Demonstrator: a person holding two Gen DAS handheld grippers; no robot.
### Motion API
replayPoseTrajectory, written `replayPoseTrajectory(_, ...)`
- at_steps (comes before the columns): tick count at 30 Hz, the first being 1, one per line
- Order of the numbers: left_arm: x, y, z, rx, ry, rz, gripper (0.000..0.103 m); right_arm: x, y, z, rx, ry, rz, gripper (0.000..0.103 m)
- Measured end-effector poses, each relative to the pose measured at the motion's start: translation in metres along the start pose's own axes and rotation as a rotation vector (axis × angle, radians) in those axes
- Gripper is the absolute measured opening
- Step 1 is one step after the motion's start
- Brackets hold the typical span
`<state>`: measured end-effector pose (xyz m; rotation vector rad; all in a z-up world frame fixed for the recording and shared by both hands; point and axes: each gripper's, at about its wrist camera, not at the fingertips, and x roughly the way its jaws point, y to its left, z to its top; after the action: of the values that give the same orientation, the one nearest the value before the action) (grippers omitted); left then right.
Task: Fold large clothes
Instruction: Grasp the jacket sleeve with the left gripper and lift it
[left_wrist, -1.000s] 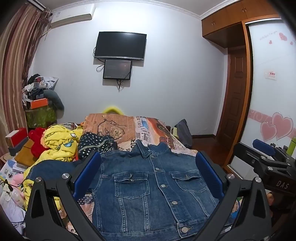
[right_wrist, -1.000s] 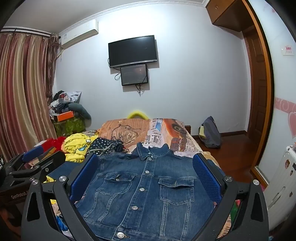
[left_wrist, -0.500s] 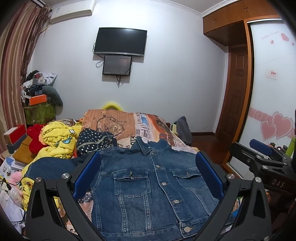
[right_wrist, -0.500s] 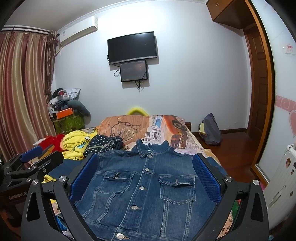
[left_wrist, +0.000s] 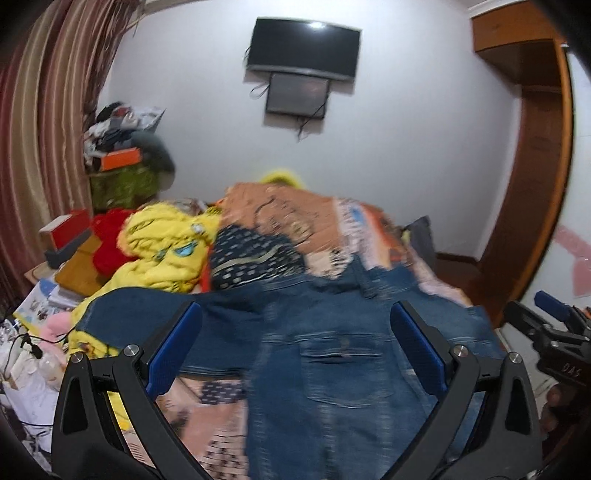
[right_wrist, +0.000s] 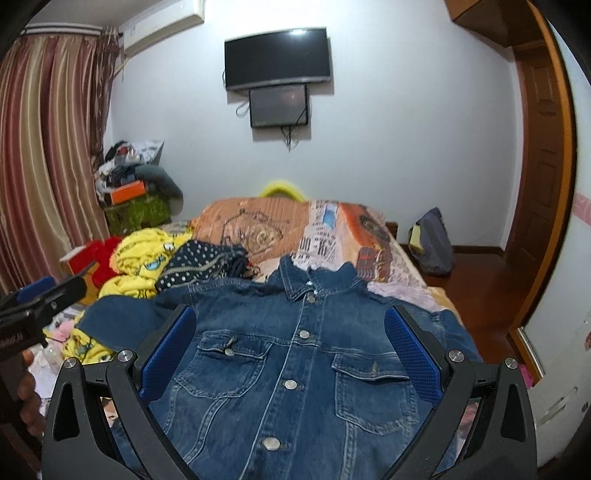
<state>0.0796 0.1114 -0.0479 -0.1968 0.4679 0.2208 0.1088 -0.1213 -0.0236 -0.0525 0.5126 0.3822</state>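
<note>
1. Your left gripper (left_wrist: 295, 345) has its fingers spread wide, gripping nothing; your right gripper (right_wrist: 290, 347) is the same.
2. The jacket (right_wrist: 295, 369) lies flat and buttoned on the bed (right_wrist: 388, 258), collar toward the wall, beneath both grippers.
3. Clothes (right_wrist: 147, 258) are piled just left of it.

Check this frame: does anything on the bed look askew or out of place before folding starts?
The denim jacket lies flat, front up and buttoned, which looks fine. Its one sleeve stretches out over a pile of other clothes beside it, so it is not lying flat. Both grippers are open and hold nothing.
</note>
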Motion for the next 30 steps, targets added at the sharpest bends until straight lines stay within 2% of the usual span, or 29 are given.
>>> replayPoseTrajectory(6,0.049,0.067,0.004,-0.05,0.087,0.073,0.103,0.06,0.003,-0.001,-0.014,0.128,0.048,0.101)
replayPoseTrajectory(12,0.097,0.13,-0.011,-0.093,0.209,0.08,0.103,0.128,0.004,-0.005,-0.068,0.296,0.053,0.101)
replayPoseTrajectory(18,0.14,0.205,-0.05,-0.303,0.377,0.06,0.102,0.175,-0.006,-0.007,-0.015,0.416,0.062,0.101)
replayPoseTrajectory(22,0.159,0.243,-0.081,-0.416,0.466,0.094,0.102,0.193,-0.008,-0.015,-0.001,0.479,0.031,0.101)
replayPoseTrajectory(30,0.188,0.288,-0.124,-0.617,0.562,0.038,0.088,0.211,-0.006,-0.025,-0.024,0.544,0.03,0.101)
